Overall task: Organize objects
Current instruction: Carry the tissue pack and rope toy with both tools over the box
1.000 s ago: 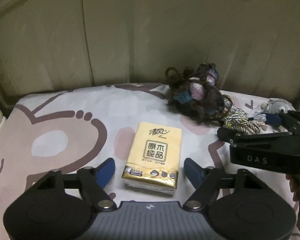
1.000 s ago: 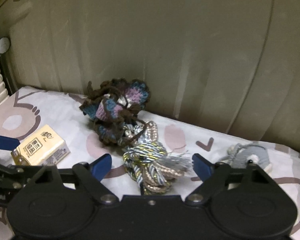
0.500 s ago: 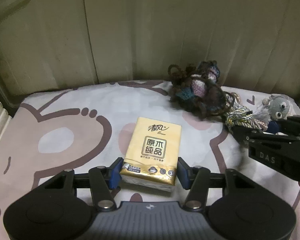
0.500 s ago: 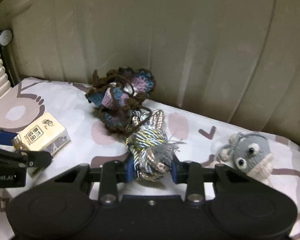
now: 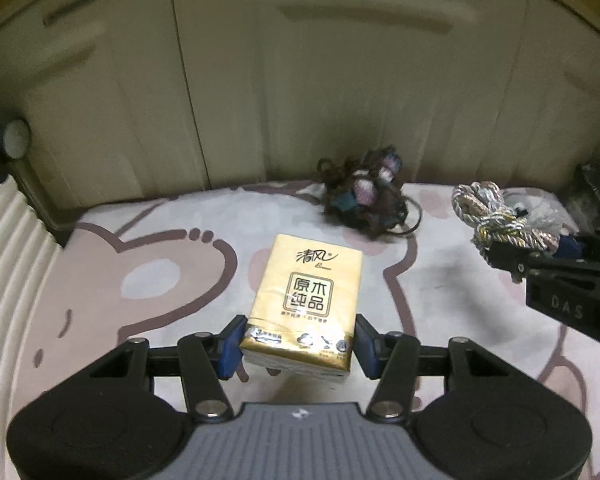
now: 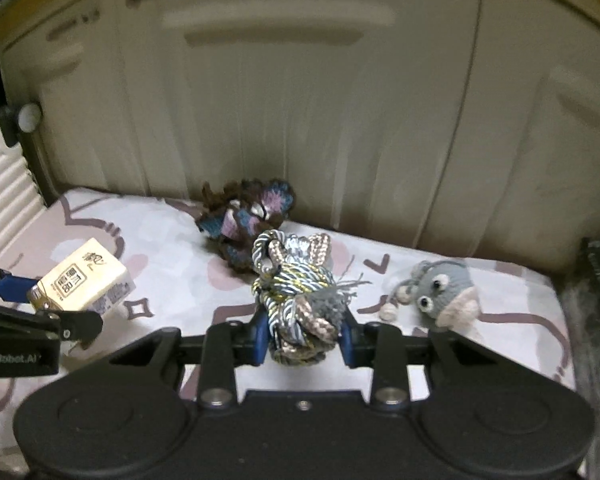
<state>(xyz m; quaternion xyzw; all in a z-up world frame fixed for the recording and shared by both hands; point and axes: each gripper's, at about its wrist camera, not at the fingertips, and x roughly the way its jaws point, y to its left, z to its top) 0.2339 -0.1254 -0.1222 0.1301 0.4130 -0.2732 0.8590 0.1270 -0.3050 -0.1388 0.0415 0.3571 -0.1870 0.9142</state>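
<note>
Two grippers, four loose things on the patterned cloth: one tissue pack, one rope bundle, one crochet piece, one knitted mouse.

Left gripper clenched on the tissue pack, blue pads pressed to both sides of its near end, pack raised off the cloth with a shadow beneath. Right gripper clamped on the rope bundle, bundle standing up between the fingers, frayed grey tassel sticking out to the right.

Crochet piece lying alone on the cloth near the cabinet doors, ungripped, just behind the rope bundle in the right wrist view.

Seen only from the right wrist: the mouse, grey with white eyes, lying on the cloth to the right of the rope, apart from it. Seen only from the left wrist: the full top print of the pack. Each gripper visible side-on in the other's view, each with its load.
</note>
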